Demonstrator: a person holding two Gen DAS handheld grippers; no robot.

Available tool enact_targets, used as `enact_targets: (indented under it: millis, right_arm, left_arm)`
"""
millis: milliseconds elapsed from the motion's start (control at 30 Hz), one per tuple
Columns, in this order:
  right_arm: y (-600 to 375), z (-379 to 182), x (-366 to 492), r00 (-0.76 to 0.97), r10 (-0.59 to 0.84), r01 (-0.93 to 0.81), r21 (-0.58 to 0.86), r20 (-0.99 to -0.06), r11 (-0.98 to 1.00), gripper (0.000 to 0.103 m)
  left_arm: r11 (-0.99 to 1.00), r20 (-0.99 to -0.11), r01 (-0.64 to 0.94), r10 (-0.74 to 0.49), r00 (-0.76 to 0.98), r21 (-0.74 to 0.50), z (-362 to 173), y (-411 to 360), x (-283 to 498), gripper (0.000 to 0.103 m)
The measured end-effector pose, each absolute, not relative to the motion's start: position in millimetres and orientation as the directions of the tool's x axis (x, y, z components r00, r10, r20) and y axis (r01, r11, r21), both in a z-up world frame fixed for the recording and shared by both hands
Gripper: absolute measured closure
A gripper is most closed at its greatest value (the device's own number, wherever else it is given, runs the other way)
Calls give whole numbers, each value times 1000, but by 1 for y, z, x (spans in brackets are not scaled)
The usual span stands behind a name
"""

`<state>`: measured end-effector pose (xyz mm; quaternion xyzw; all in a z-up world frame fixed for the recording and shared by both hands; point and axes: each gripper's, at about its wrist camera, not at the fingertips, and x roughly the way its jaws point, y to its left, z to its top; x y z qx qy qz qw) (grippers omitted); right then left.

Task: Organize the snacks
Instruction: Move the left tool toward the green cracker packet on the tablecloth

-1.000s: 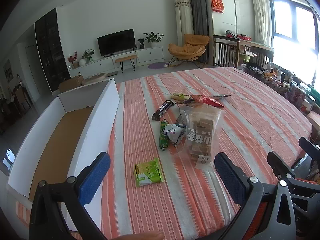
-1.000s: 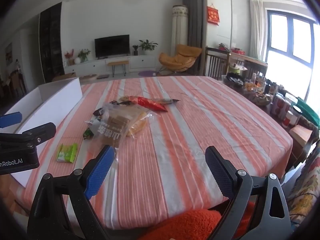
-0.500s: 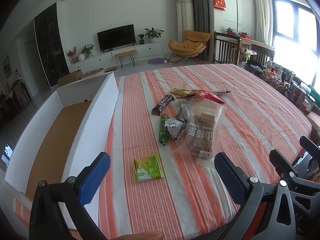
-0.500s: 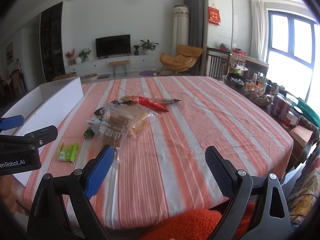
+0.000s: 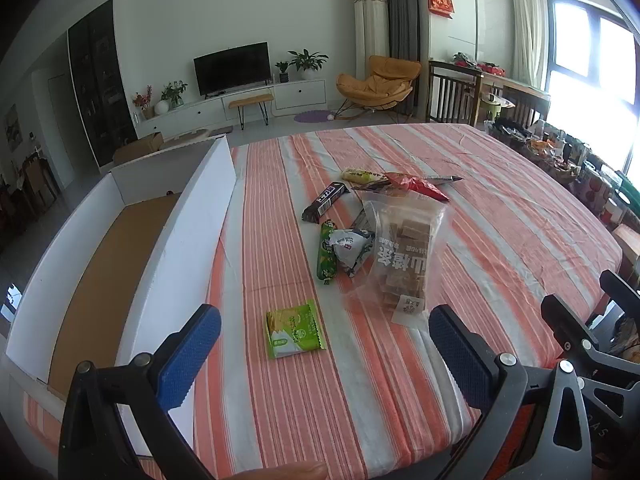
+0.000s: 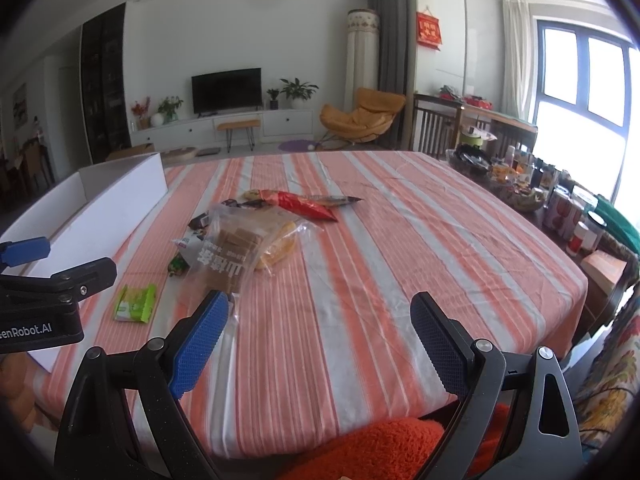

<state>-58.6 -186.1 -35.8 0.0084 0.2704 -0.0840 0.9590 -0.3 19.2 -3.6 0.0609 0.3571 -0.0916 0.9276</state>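
Snack packets are lying clustered mid-table on the striped tablecloth, a green packet apart nearer the white box. The left gripper and right gripper are hovering wide open, holding nothing.

near edge: bare striped tablecloth from the 6 o'clock rim up to the green packet, open pass
right half: cloth bare from 1 to 4 o'clock, free
centre: snack pile at 12 o'clock, clear bag nearest
left: white box wall upright at 9 to 11 o'clock
box inside: brown floor bare, open from above
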Motion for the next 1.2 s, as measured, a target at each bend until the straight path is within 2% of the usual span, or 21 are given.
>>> enact_targets:
  millis: [500, 700, 900, 1033, 1100, 1200]
  right_arm:
    - [-189, -38, -59, 836, -150, 167, -16, -527, 986, 9]
    - [-204, -31, -63, 846, -165, 205, 22, -507, 979, 9]
    - [-211, -42, -56, 818, -149, 217, 58, -556, 974, 9]
    - [-208, -43, -56, 816, -147, 213, 55, -559, 976, 9]
    - [-207, -44, -57, 816, -142, 207, 54, -560, 977, 9]
    - [-205, -45, -57, 816, -130, 196, 59, -564, 979, 9]
  left_arm:
    - [982, -666, 185, -119, 736, 29, 6, 33, 5, 0]
    - [993, -647, 108, -116, 753, -53, 22, 72, 15, 0]
    - [985, -715, 164, -148, 683, -47, -6, 67, 21, 0]
    - [974, -759, 226, -125, 639, 30, -26, 42, 24, 0]
    - [977, -798, 207, -89, 595, 45, -42, 36, 35, 0]
    - [987, -853, 163, -81, 516, 5, -66, 35, 60, 0]
